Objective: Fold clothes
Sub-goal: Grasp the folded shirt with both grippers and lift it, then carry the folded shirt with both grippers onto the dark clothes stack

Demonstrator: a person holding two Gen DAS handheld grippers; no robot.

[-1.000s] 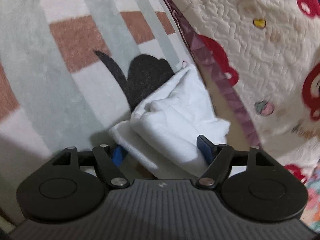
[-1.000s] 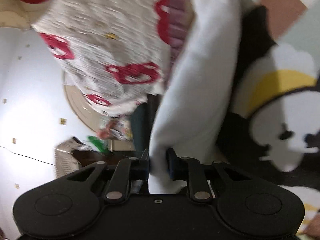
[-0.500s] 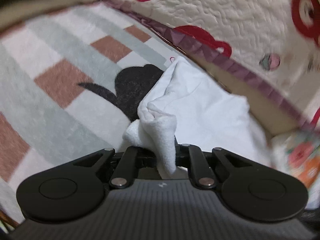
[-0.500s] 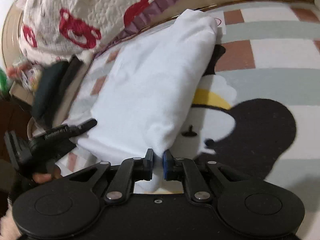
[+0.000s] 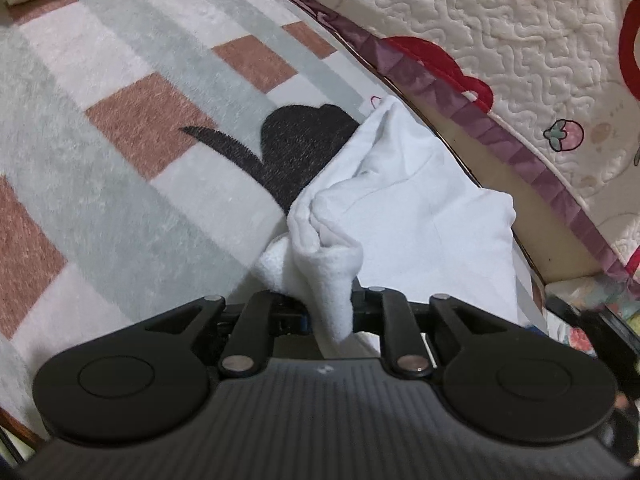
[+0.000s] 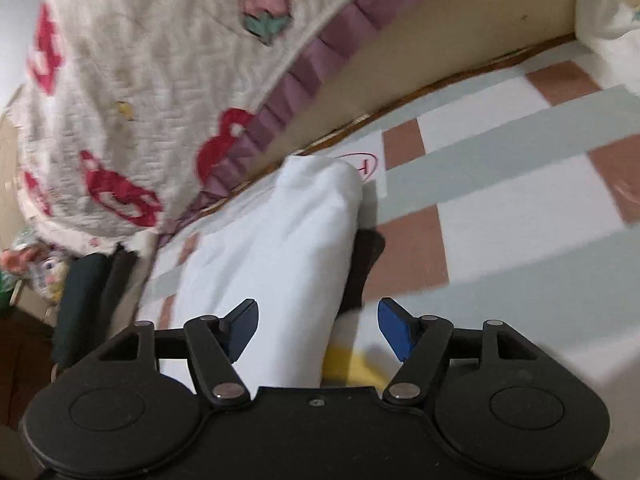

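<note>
A folded white garment (image 5: 420, 208) lies on a checked blanket (image 5: 120, 160) near its edge. In the left wrist view my left gripper (image 5: 330, 312) pinches a bunched corner of the garment between its pads; its jaws are just starting to open. In the right wrist view the same garment (image 6: 288, 232) stretches away as a long folded roll. My right gripper (image 6: 316, 308) is opening wide, its blue pads (image 6: 394, 326) apart. The near end of the garment lies between them, and neither pad presses on it.
A quilted cover with red bear prints and a purple frill (image 5: 520, 40) hangs along the blanket's edge, left of the garment in the right wrist view (image 6: 140, 80). A dark bundle (image 6: 84, 300) and colourful clutter sit lower left. The blanket carries a black-and-yellow cartoon print.
My left gripper has shut on the garment's corner and rolled. My right gripper laid its end of the garment down on the blanket, let go and now stands wide.
</note>
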